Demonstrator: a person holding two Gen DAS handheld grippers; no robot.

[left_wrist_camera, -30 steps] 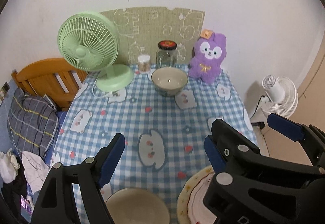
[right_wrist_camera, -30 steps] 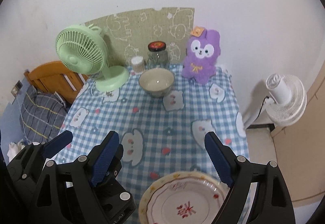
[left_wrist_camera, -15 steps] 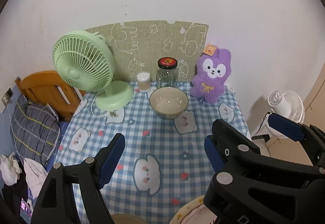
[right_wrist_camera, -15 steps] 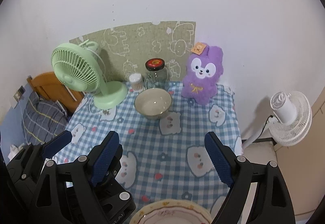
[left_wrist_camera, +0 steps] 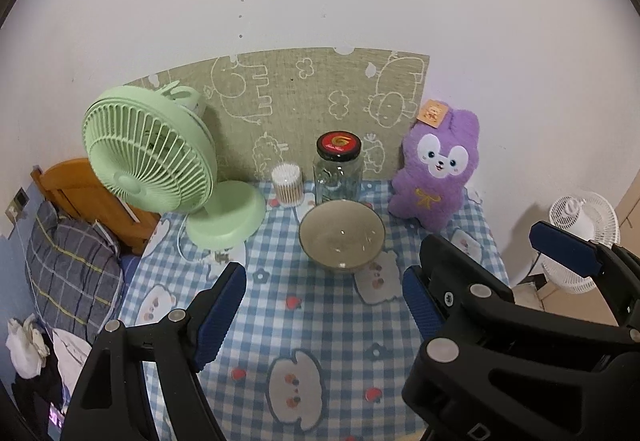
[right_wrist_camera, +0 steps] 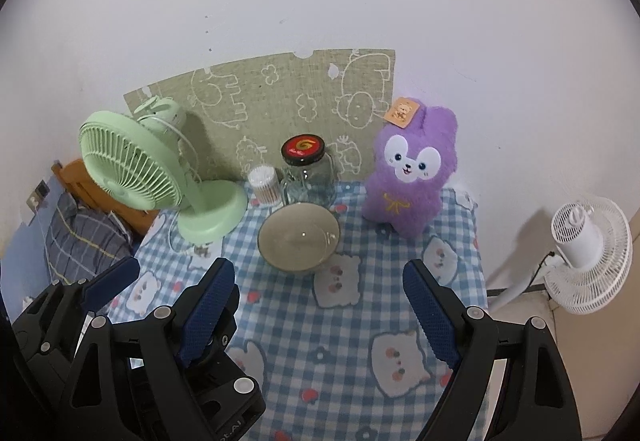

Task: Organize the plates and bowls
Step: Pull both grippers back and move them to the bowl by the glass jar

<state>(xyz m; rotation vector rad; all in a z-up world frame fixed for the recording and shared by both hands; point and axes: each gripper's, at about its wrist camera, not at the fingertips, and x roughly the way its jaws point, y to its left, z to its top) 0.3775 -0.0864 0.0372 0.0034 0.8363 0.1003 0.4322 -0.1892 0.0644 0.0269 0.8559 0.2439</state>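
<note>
A beige bowl stands upright and empty at the far end of the blue checked table, in front of a glass jar. My left gripper is open and hangs above the cloth short of the bowl, with nothing between its blue pads. Beside it my right gripper is open too and holds nothing. Each view catches the other gripper's blue finger at its edge. No plate shows in either view.
Along the back stand a green desk fan, a cotton swab tub, a red-lidded jar and a purple plush. A wooden bed frame with a pillow lies left. A white floor fan stands right.
Both grippers moved forward over the table toward the far bowl. The near bowl and the plate slid out of the bottom of the views. Jaws stayed as wide as before.
</note>
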